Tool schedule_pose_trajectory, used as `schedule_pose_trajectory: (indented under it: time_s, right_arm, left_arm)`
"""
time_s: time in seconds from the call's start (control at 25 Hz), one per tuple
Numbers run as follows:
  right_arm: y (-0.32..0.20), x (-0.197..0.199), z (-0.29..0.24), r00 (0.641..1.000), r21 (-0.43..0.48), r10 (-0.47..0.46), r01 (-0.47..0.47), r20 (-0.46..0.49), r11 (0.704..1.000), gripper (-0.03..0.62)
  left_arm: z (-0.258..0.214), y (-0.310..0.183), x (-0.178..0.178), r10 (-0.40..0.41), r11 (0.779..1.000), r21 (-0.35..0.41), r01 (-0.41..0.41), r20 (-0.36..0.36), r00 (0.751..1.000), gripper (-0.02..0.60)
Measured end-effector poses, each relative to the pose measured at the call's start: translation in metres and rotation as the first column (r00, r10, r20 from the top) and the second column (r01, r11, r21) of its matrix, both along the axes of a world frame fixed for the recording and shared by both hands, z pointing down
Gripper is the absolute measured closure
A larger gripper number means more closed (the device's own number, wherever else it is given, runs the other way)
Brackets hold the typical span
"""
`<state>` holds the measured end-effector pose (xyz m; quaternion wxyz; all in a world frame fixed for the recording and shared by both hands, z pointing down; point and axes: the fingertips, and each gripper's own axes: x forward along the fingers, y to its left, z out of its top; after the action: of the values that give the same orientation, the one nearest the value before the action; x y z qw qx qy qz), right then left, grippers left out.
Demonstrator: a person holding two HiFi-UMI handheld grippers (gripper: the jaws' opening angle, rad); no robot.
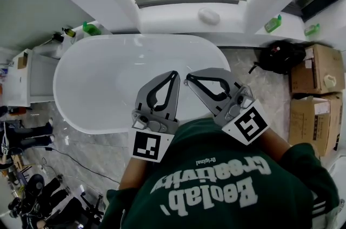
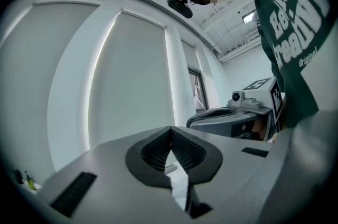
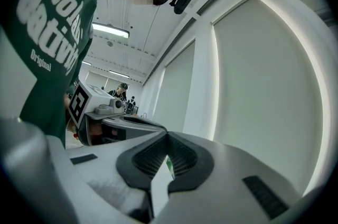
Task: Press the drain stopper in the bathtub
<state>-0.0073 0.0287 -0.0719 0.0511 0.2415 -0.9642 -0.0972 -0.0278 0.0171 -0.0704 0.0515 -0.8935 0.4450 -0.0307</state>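
A white oval bathtub [image 1: 86,68] lies below me in the head view. No drain stopper shows on its visible floor; the grippers cover the right part of the tub. My left gripper [image 1: 175,73] is held in front of my chest, above the tub's near rim, its jaws closed tip to tip with nothing between them [image 2: 170,128]. My right gripper [image 1: 187,79] is just beside it, tips nearly touching the left one, and is also shut and empty [image 3: 168,134]. Both gripper views point upward at a window wall, not into the tub.
Green bottles [image 1: 91,28] [image 1: 273,23] stand on the ledge behind the tub, with a white oval object [image 1: 208,15] between them. A black bag [image 1: 280,56] and cardboard boxes [image 1: 319,68] sit at the right. A white cabinet [image 1: 24,82] is left of the tub.
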Motion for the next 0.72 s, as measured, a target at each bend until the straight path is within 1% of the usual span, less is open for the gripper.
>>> schedule_pose_trajectory:
  time_s: [0.24,0.4,0.56,0.72]
  right_arm:
    - [-0.007,0.009,0.002,0.999,-0.014,0.035,-0.035,-0.009,0.999,0.580]
    - [-0.009,0.011,0.003,0.999,-0.010,0.040,-0.040,-0.010,0.999,0.579]
    - [-0.011,0.014,0.005,0.999,-0.035,0.043,-0.043,0.001,0.998,0.579]
    - [-0.012,0.014,0.004,0.999,-0.003,0.044,-0.045,-0.017,0.999,0.579]
  left_arm:
    - [0.002,-0.001,0.003,0.008,1.000,-0.005,-0.008,0.017,1.000,0.574]
    - [0.004,-0.003,0.003,0.009,1.000,-0.015,-0.008,0.024,1.000,0.574]
    - [0.007,-0.004,0.005,0.011,1.000,-0.028,-0.010,0.025,1.000,0.574]
    - [0.004,-0.004,0.007,0.014,1.000,-0.021,-0.013,0.035,0.999,0.574]
